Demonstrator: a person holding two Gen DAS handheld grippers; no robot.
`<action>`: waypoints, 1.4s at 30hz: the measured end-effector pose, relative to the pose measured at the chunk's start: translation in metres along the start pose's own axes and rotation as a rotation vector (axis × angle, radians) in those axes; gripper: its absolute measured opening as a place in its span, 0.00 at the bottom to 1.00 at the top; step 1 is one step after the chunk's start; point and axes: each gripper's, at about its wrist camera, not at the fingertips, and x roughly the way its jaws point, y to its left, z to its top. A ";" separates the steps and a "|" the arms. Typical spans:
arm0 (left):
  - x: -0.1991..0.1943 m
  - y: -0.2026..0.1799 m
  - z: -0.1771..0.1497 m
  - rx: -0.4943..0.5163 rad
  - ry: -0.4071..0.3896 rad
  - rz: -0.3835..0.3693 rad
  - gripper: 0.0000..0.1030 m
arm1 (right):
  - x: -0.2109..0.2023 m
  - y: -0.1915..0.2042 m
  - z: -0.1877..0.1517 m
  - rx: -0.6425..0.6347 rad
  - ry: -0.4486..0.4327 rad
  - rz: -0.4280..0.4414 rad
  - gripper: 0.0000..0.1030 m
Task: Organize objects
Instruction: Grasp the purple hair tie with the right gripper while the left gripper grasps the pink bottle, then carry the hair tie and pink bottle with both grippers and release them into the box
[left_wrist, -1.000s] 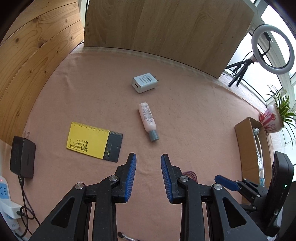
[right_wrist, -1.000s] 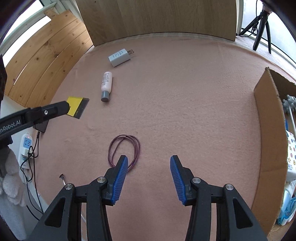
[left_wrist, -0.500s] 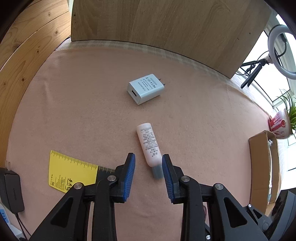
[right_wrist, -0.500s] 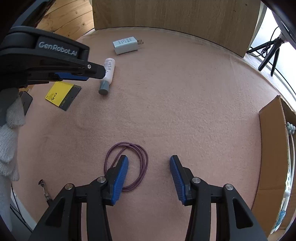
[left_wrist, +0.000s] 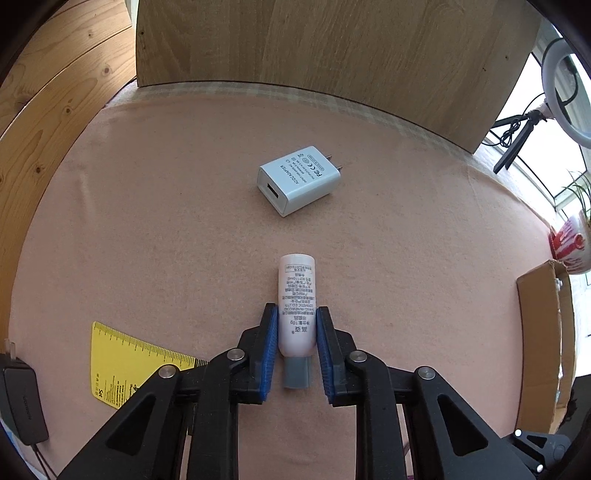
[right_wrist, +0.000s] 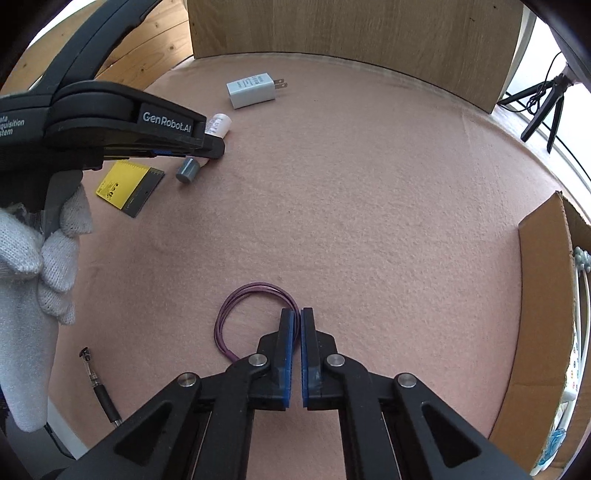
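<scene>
On the pink felt tabletop (right_wrist: 369, 192), the right gripper (right_wrist: 297, 325) stands clenched at the near edge, its blue pads pinched on the right side of a coiled purple cable (right_wrist: 236, 306) lying flat on the cloth. Farther left, the left gripper (left_wrist: 295, 332), held by a white-gloved hand (right_wrist: 33, 251), is closing around a pink tube (left_wrist: 297, 310) with a grey cap, both pads pressing its lower body. A yellow ruler card (left_wrist: 125, 362) lies beside it, a white charger (left_wrist: 299, 181) beyond, and a cardboard box (right_wrist: 543, 302) at the right edge.
</scene>
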 end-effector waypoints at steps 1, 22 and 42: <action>-0.001 0.001 -0.001 -0.004 0.000 -0.005 0.21 | -0.001 -0.003 -0.001 0.014 -0.004 0.005 0.03; -0.067 -0.014 -0.065 -0.024 -0.018 -0.137 0.21 | -0.064 -0.084 -0.041 0.235 -0.171 0.082 0.03; -0.078 -0.226 -0.053 0.173 -0.085 -0.276 0.21 | -0.154 -0.211 -0.061 0.322 -0.379 0.015 0.03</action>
